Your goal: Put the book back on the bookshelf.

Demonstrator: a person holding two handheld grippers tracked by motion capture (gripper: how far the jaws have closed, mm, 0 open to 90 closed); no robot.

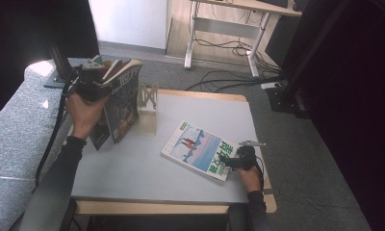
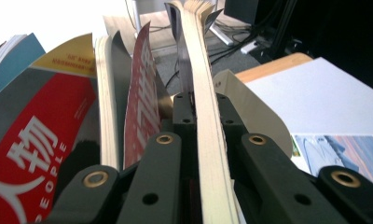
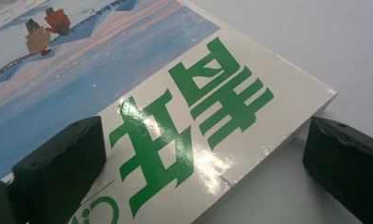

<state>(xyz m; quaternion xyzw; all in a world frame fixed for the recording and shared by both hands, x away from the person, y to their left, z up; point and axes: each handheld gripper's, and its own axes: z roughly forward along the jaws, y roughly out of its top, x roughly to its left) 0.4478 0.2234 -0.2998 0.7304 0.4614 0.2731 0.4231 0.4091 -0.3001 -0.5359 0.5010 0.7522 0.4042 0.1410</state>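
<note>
At the left of the high view we see the left hand-held gripper [image 1: 92, 83] raised over the worktop [image 1: 133, 173] edge, holding up a dark-covered book [image 1: 123, 101] that tilts beside a pale wooden bookend [image 1: 147, 98]. Its own view adds what the high one hides: the jaws are clenched on the cream page edge of that book [image 2: 208, 140], with a red magazine [image 2: 26, 149] and other upright volumes fanned to one side, and the bookend's curved plate [image 2: 254, 107] just behind. Moving right, a blue-and-white magazine [image 1: 200, 150] lies flat on the worktop, well apart from the standing books. At its near corner sits the right hand-held gripper [image 1: 231, 162]. In the right gripper view its jaws are released, one over the cover with green characters [image 3: 184, 116], the other off the corner above the worktop [image 3: 292, 42]. Whether a jaw touches the cover we cannot quite tell.
</note>
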